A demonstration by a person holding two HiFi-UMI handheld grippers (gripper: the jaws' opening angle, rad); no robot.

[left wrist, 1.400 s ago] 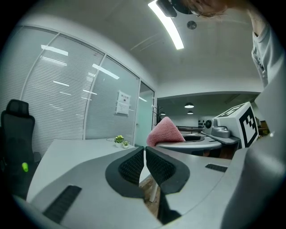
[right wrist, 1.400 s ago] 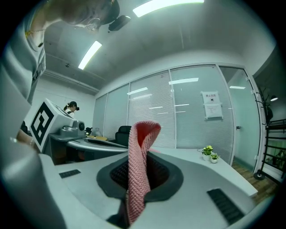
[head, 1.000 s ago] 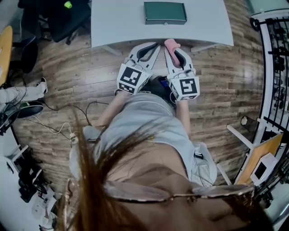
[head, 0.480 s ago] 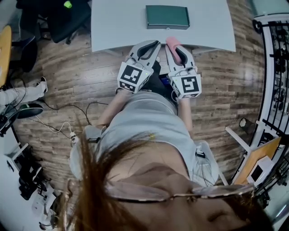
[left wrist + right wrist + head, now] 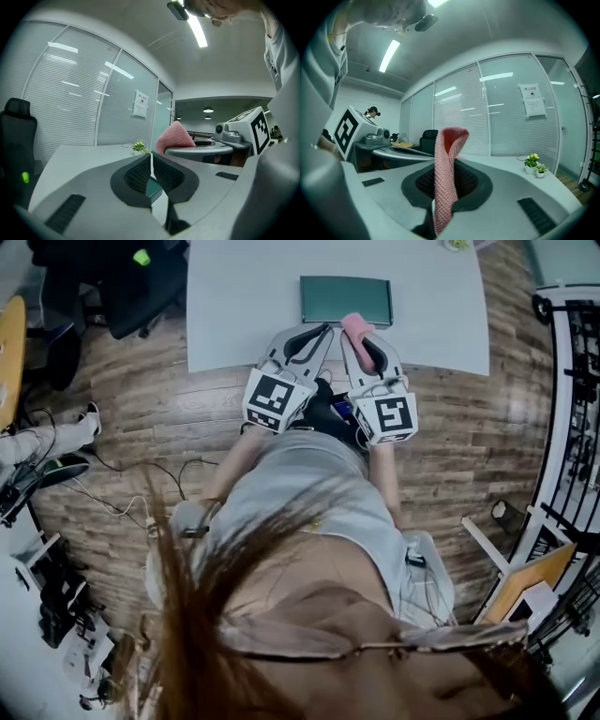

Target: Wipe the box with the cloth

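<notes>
At the near edge of the table (image 5: 234, 306), I have brought the cloth (image 5: 356, 329) close to the box (image 5: 345, 300), so wiping can begin. The right gripper (image 5: 368, 345) pinches the cloth; the left gripper (image 5: 317, 334) is closed and empty.

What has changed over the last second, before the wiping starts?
Both grippers moved forward with the person. The left gripper and the right gripper now reach over the edge of the table, with their tips close to the box. Nothing was taken or let go. The right gripper still clamps the cloth, the left stays shut and empty, and the box has not shifted on the table.
</notes>
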